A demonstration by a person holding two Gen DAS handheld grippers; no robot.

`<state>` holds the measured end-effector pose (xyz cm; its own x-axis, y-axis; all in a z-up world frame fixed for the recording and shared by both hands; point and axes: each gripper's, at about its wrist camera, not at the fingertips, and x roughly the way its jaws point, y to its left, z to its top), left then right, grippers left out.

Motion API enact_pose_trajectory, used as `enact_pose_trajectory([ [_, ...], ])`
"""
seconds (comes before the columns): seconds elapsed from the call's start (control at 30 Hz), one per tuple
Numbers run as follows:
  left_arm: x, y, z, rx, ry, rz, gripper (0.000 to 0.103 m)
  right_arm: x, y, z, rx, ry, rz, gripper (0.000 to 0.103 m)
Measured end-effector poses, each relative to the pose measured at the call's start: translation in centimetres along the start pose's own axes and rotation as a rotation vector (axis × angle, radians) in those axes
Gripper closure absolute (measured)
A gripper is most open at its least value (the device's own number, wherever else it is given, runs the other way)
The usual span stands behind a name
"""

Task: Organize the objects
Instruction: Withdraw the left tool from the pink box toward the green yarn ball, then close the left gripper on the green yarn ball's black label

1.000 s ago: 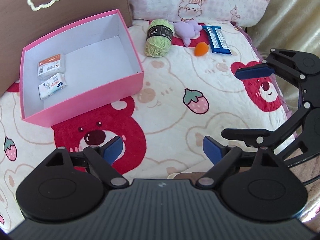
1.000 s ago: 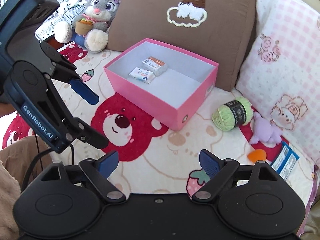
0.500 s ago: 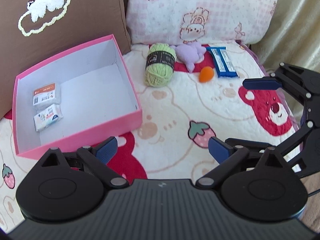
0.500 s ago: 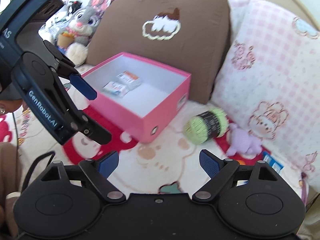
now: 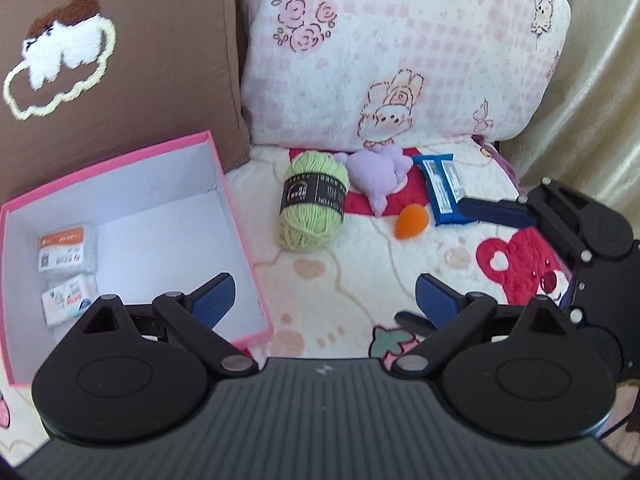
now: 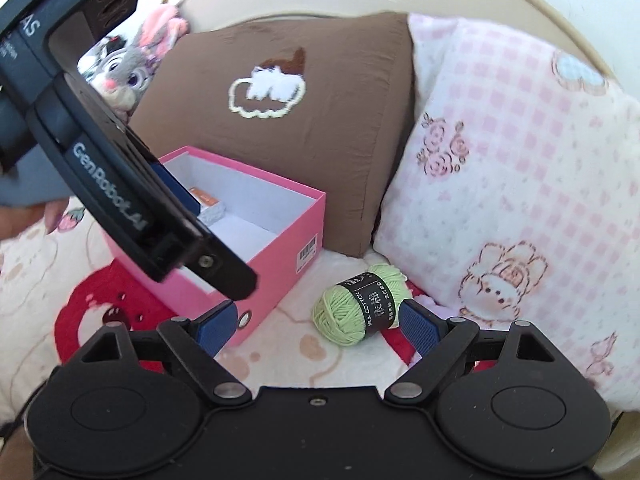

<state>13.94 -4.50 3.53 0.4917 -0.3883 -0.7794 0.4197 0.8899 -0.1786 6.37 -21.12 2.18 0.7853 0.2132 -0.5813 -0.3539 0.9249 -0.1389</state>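
Observation:
A pink box (image 5: pixel 240 236) with a white inside holds two small packets (image 5: pixel 66 254) at its left end. Right of it on the bed lie a green yarn ball (image 5: pixel 312 200), a purple plush toy (image 5: pixel 378 174), an orange egg-shaped piece (image 5: pixel 412 222) and a blue wrapped bar (image 5: pixel 442 184). My left gripper (image 5: pixel 324 300) is open and empty, over the box's right wall. My right gripper (image 6: pixel 316 324) is open and empty, low, just in front of the yarn ball (image 6: pixel 360 308) and the box (image 6: pixel 280 240). The right gripper's fingers (image 5: pixel 496 212) show beside the blue bar.
A brown cushion (image 5: pixel 120 60) stands behind the box and a pink checked pillow (image 5: pixel 400 52) behind the loose things. A grey rabbit plush (image 6: pixel 124 68) sits at the far left. The bed cover (image 5: pixel 360 280) has red bear and strawberry prints.
Both grippers have moved forward toward the pillows and the loose things, which now look larger. Both stay open and empty. The yarn now lies close between the right fingertips' line of view.

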Motion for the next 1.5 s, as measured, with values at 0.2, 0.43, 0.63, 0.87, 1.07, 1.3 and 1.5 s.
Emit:
enact_pose_trajectory([
  [0.2,3.5,0.9,3.0,-0.01,0.01,-0.065,0.007,3.8,-1.7,0.5,0.066,0.073,0.029,0.013],
  [0.43,8.5,1.2,5.3,-0.031,0.059,-0.081,0.009,7.4,-5.1,0.6,0.313,0.067,0.064,0.013],
  [0.63,11.3,1.7,6.1,-0.028,0.053,-0.101,0.022,10.3,-6.6,-1.0,0.453,0.073,0.09,0.013],
  [0.87,15.0,1.5,6.6,-0.033,0.107,-0.06,0.04,12.8,-7.7,-3.0,0.498,0.09,0.063,0.013],
  [1.07,16.9,1.8,7.0,-0.064,0.11,-0.012,0.04,13.4,-8.0,-4.5,0.46,0.092,0.043,0.013],
  [1.3,18.2,3.3,6.8,-0.195,0.144,-0.141,0.046,14.2,-8.2,-5.5,0.453,0.101,0.088,0.013],
  [1.5,18.7,2.8,5.7,-0.245,0.193,-0.183,0.047,15.0,-9.0,-6.0,0.49,0.107,0.096,0.011],
])
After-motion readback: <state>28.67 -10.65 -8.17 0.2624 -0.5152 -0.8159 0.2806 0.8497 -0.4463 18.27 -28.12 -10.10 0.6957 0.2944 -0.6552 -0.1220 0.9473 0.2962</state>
